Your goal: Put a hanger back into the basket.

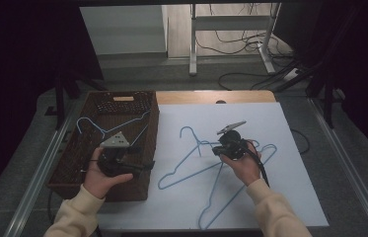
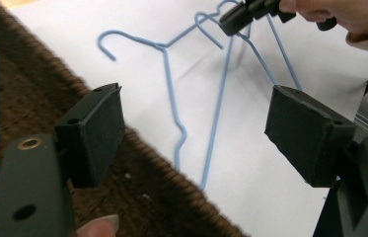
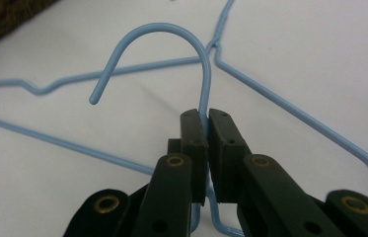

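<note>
Work in hand looks like moving blue wire hangers off the white sheet [image 1: 280,197] into the brown woven basket [image 1: 80,158] at the left of the table. Roughly one third done, judging by the count.

One hanger in the basket [image 1: 103,129] already lies inside, hook toward the far left corner.

Two hangers are left on the sheet, overlapping each other in the middle. The gripped hanger [image 3: 199,59] is the right-hand one; its hook curls up and over from the jaws in the right gripper view. The other hanger [image 1: 187,163] lies flat to its left, hook pointing far, touching or crossing the gripped one near the necks; which lies on top is hard to tell.

Right gripper [image 1: 221,148]: jaws pinched nearly together on the wire neck of the gripped hanger, just below the hook. The grip looks firm and centred on the pads. The hanger seems barely lifted, if at all; most of it rests on the sheet.

Left gripper [image 1: 144,167]: jaws spread wide, holding nothing, hanging over the near right edge of the basket and pointing toward the sheet.

Left to do: carry the gripped hanger left into the basket, then the same for the last one.
</note>
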A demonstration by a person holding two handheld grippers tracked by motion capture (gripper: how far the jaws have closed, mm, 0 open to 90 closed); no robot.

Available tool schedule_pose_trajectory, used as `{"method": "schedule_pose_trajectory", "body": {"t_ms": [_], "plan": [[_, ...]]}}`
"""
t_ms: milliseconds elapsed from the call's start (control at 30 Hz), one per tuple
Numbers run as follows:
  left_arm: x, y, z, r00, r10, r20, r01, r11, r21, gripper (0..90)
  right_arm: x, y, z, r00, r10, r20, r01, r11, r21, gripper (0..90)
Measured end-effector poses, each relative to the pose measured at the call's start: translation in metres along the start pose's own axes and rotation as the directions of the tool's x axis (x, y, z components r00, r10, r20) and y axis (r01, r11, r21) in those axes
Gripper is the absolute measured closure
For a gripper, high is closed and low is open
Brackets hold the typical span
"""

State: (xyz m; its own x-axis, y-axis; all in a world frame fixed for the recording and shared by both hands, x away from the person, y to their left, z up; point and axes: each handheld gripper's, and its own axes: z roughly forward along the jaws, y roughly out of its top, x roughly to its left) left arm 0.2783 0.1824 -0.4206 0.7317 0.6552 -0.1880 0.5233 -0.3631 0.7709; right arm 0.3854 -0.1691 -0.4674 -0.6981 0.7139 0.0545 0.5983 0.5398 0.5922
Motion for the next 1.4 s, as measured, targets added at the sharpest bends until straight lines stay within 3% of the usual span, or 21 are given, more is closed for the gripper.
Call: {"method": "schedule_pose_trajectory", "body": {"t_ms": [167,367,833,900,1100,1233,1400], "plan": [[-0.011,0.006,0.013,0.9998,0.014,0.015,-0.015,0.9998,0.016,22.7,-0.002,-0.004,-0.011,0.9979,0.063,0.013,-0.062,0.997,-0.039,86.1],[-0.022,0.011,0.028,0.9992,0.029,0.028,-0.030,0.9985,0.046,22.7,-0.005,-0.005,-0.017,0.9944,0.105,0.007,-0.105,0.992,-0.068,86.1],[-0.044,0.023,0.075,0.9969,0.002,0.079,-0.011,0.9934,0.114,22.7,-0.003,-0.006,-0.020,0.9925,0.121,0.017,-0.119,0.989,-0.087,86.1],[-0.051,0.026,0.081,0.9978,0.013,0.065,-0.022,0.9919,0.125,22.6,-0.003,-0.006,-0.021,0.9919,0.126,0.018,-0.124,0.988,-0.091,86.0],[-0.067,0.030,0.104,0.9946,0.026,0.100,-0.043,0.9840,0.173,22.1,-0.002,-0.006,-0.021,0.9911,0.132,0.017,-0.130,0.987,-0.097,86.0],[-0.072,0.030,0.119,0.9935,0.029,0.110,-0.051,0.9790,0.198,22.2,-0.001,-0.007,-0.023,0.9911,0.133,0.014,-0.130,0.986,-0.105,86.1],[-0.073,0.029,0.138,0.9916,0.004,0.130,-0.031,0.9790,0.201,24.0,-0.001,-0.007,-0.023,0.9899,0.141,0.016,-0.138,0.985,-0.108,86.0]]}}
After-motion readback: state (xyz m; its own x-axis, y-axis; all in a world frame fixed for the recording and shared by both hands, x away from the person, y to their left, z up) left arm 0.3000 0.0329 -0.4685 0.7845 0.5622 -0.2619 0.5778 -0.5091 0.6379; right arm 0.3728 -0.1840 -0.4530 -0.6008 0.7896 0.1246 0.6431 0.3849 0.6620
